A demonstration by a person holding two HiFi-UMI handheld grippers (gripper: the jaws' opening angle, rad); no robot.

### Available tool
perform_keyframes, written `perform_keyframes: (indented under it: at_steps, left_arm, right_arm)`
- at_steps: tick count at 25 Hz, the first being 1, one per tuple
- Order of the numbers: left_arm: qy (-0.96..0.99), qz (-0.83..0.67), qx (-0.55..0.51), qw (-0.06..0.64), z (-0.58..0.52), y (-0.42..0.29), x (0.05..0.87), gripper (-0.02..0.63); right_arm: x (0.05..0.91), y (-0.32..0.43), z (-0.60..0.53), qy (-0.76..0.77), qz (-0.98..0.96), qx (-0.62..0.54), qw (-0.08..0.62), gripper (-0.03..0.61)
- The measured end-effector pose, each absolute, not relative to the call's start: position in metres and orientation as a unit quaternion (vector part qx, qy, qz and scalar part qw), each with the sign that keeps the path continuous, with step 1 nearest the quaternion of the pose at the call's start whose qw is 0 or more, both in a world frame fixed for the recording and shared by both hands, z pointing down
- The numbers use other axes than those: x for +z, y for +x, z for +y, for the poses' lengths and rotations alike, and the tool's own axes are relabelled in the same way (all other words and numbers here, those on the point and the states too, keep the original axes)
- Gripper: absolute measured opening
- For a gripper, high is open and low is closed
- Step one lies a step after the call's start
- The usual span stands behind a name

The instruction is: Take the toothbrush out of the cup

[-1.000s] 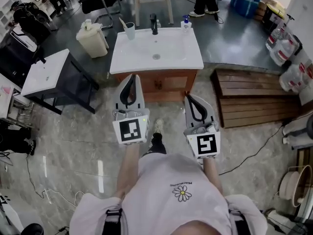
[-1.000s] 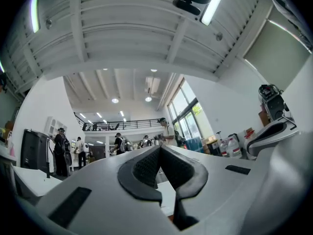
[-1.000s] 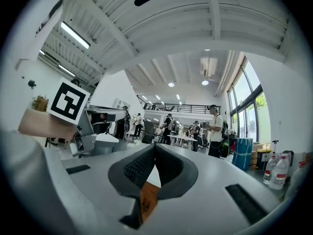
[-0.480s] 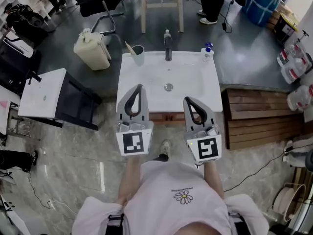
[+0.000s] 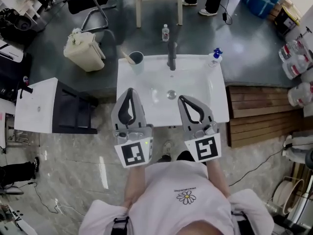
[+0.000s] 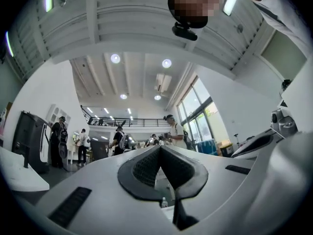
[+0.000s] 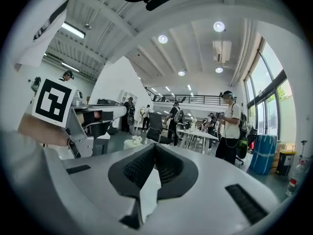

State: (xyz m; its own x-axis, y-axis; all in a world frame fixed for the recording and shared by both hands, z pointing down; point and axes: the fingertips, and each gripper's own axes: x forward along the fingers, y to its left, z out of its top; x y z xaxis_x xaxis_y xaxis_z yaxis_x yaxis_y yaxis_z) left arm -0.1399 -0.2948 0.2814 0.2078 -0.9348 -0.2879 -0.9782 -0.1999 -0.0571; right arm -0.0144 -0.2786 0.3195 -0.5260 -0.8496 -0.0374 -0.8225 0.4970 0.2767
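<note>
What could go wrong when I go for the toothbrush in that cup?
The cup stands at the sink's back left corner, near the edge; a bump could knock it off. Both the left gripper and right gripper are shut, so they could shove the thin, leaning toothbrush rather than grip it.

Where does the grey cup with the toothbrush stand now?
In the head view, the grey cup stands on the back left corner of the white washbasin, left of the dark faucet, beyond the left gripper.
</note>
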Motion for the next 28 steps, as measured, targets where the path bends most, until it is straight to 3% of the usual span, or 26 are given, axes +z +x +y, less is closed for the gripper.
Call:
perform_keyframes:
  at_steps: [28]
  left_arm:
    - [-0.742, 0.656, 0.064, 0.123, -0.313, -0.122, 0.279, 0.017]
  right_arm:
    - [0.316, 0.003, -0.315, 0.483, -0.868, -0.112, 0.014, 0.012]
